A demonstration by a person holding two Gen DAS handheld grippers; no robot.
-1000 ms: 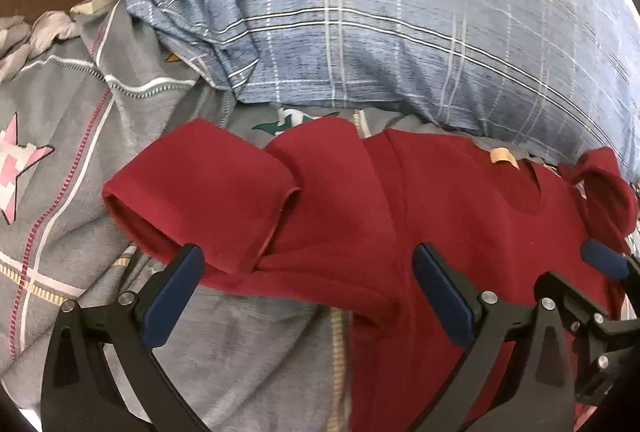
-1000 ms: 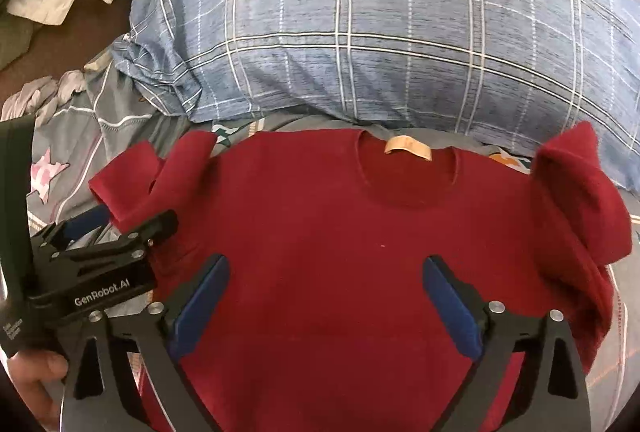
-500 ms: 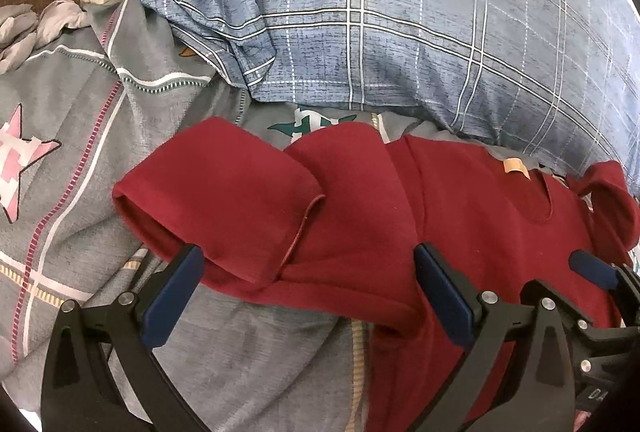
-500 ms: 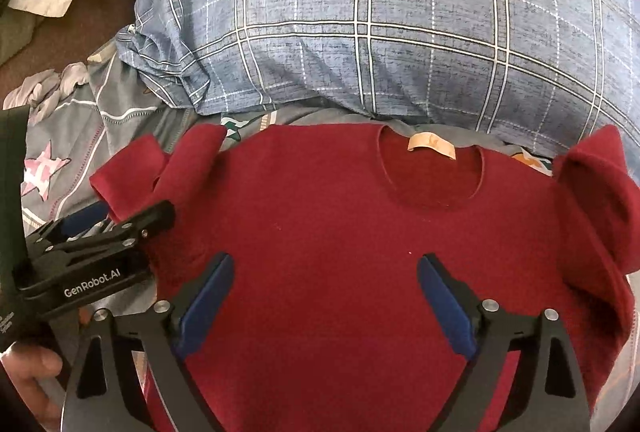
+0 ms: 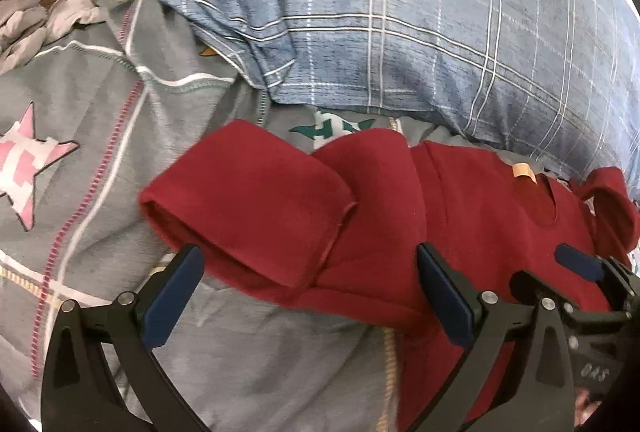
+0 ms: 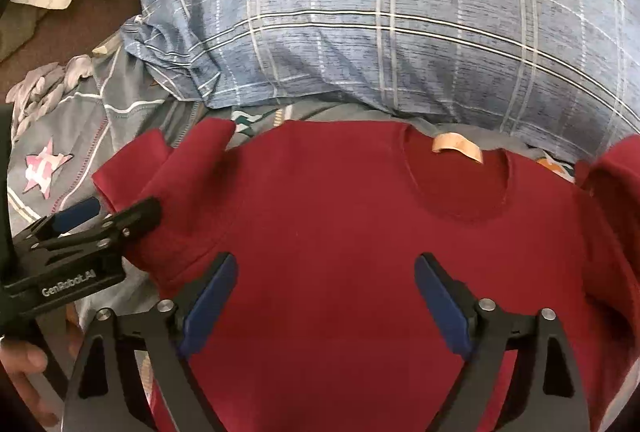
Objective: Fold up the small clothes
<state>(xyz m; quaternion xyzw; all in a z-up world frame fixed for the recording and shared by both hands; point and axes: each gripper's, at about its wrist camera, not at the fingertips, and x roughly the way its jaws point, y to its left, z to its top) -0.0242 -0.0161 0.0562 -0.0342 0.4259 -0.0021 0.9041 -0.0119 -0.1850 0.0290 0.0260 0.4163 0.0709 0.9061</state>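
The small dark red knit sweater (image 6: 360, 232) is spread flat on the grey patterned bed sheet (image 5: 100, 111), in the middle of the frame, below the blue checked pillow (image 6: 380, 31). Since a second ago it is seen a little closer. The right gripper (image 6: 326, 300) is being closed slowly with nothing pinched. The left gripper (image 5: 308, 292) is released beside the folded sleeve (image 5: 248, 207). No fold is started yet.

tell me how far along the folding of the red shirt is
Early. Done: the red shirt lies spread face up on the grey bedsheet, collar toward the plaid pillow. In hand: nothing is gripped; the left gripper is open at the crumpled left sleeve, and the right gripper is closing slightly over the chest with no cloth pinched. Left: both sleeves and the body fold.
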